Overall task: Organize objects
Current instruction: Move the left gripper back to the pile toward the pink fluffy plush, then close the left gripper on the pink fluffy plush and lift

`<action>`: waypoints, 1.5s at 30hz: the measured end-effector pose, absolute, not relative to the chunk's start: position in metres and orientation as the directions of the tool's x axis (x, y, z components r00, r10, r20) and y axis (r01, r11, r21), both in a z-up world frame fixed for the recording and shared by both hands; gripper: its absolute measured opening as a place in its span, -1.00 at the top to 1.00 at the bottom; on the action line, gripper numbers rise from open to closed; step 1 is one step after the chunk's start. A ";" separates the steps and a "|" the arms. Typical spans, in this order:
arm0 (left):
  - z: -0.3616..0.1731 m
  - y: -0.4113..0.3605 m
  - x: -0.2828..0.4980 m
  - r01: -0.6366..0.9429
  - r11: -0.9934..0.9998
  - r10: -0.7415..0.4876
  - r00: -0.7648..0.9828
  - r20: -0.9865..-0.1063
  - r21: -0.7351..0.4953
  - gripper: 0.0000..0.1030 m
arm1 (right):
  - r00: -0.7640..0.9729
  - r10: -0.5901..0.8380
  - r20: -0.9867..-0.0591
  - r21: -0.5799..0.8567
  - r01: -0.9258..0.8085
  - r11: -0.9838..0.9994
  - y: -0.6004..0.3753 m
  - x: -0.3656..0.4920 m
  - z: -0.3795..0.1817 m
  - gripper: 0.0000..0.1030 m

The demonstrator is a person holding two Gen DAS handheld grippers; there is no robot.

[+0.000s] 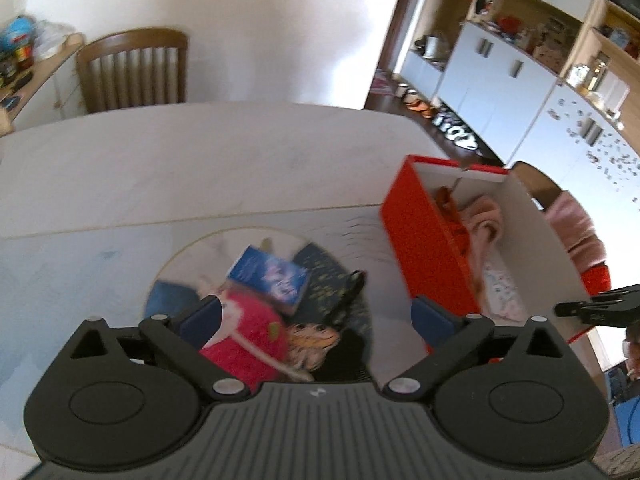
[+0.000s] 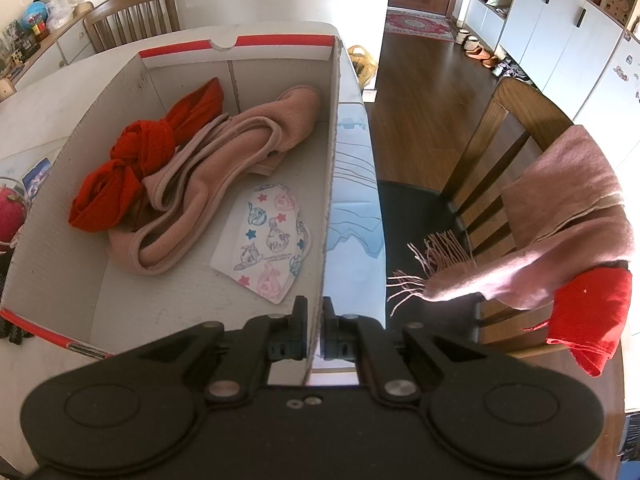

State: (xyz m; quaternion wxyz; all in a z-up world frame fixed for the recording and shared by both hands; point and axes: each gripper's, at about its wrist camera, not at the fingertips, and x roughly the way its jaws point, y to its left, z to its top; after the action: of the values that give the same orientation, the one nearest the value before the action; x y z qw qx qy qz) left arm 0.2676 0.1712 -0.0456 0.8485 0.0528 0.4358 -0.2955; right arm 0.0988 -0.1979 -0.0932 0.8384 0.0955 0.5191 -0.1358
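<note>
A red cardboard box (image 1: pixel 428 256) stands on the table; its white inside (image 2: pixel 132 280) holds a knotted red cloth (image 2: pixel 136 152), a pink scarf (image 2: pixel 224 152) and a patterned face mask (image 2: pixel 272 244). My right gripper (image 2: pixel 315 320) is shut on the box's right wall (image 2: pixel 330 160). My left gripper (image 1: pixel 316 312) is open, above a round mat (image 1: pixel 192 252) with a pink plush toy (image 1: pixel 248 344), a blue pack (image 1: pixel 272 280) and dark items.
A wooden chair (image 2: pixel 500 152) right of the table carries a pink fringed scarf (image 2: pixel 560 220) and a red cloth (image 2: pixel 588 316). Another chair (image 1: pixel 132 72) stands behind the table (image 1: pixel 200 168). White cabinets (image 1: pixel 492 80) line the right wall.
</note>
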 end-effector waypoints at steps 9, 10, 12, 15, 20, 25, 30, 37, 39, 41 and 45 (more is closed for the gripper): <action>-0.088 0.203 0.277 0.490 0.861 -0.376 0.430 -0.821 -0.138 -0.97 | 0.413 -0.135 -0.901 0.008 0.325 0.946 -0.196 0.101 -0.094 0.91; -0.093 0.205 0.279 0.491 0.861 -0.367 0.427 -0.826 -0.129 -0.97 | 0.412 -0.136 -0.901 0.006 0.325 0.946 -0.196 0.101 -0.094 0.91; -0.102 0.208 0.281 0.500 0.858 -0.354 0.415 -0.838 -0.115 -0.97 | 0.409 -0.137 -0.902 0.004 0.325 0.946 -0.196 0.102 -0.094 0.91; -0.112 0.210 0.282 0.527 0.845 -0.344 0.410 -0.845 -0.088 -0.97 | 0.404 -0.137 -0.904 0.002 0.324 0.946 -0.196 0.103 -0.095 0.91; -0.121 0.210 0.286 0.561 0.823 -0.365 0.403 -0.839 -0.088 -0.97 | 0.398 -0.141 -0.906 -0.003 0.326 0.945 -0.194 0.104 -0.096 0.91; -0.132 0.204 0.291 0.560 0.827 -0.328 0.414 -0.850 -0.046 -0.97 | 0.397 -0.140 -0.907 -0.003 0.327 0.945 -0.194 0.103 -0.096 0.91; -0.136 0.205 0.300 0.537 0.840 -0.336 0.408 -0.849 -0.074 -0.97 | 0.392 -0.140 -0.909 -0.004 0.329 0.944 -0.194 0.102 -0.097 0.91; -0.135 0.212 0.305 0.499 0.857 -0.368 0.421 -0.829 -0.127 -0.90 | 0.392 -0.141 -0.909 -0.003 0.331 0.944 -0.193 0.102 -0.097 0.91; -0.132 0.215 0.304 0.495 0.856 -0.386 0.423 -0.819 -0.148 -0.57 | 0.392 -0.141 -0.909 -0.004 0.330 0.944 -0.192 0.102 -0.097 0.91; -0.128 0.217 0.303 0.488 0.861 -0.383 0.435 -0.815 -0.144 -0.40 | 0.392 -0.141 -0.909 -0.004 0.330 0.944 -0.192 0.102 -0.097 0.92; -0.124 0.223 0.303 0.480 0.865 -0.377 0.434 -0.818 -0.143 -0.28 | 0.393 -0.141 -0.909 -0.004 0.330 0.944 -0.192 0.102 -0.098 0.93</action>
State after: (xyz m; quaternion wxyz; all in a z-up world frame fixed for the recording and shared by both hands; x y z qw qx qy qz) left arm 0.3035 0.2225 -0.1240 0.8449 0.0556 0.4676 -0.2536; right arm 0.1021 -0.1924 -0.0975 0.8298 0.0889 0.5323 -0.1419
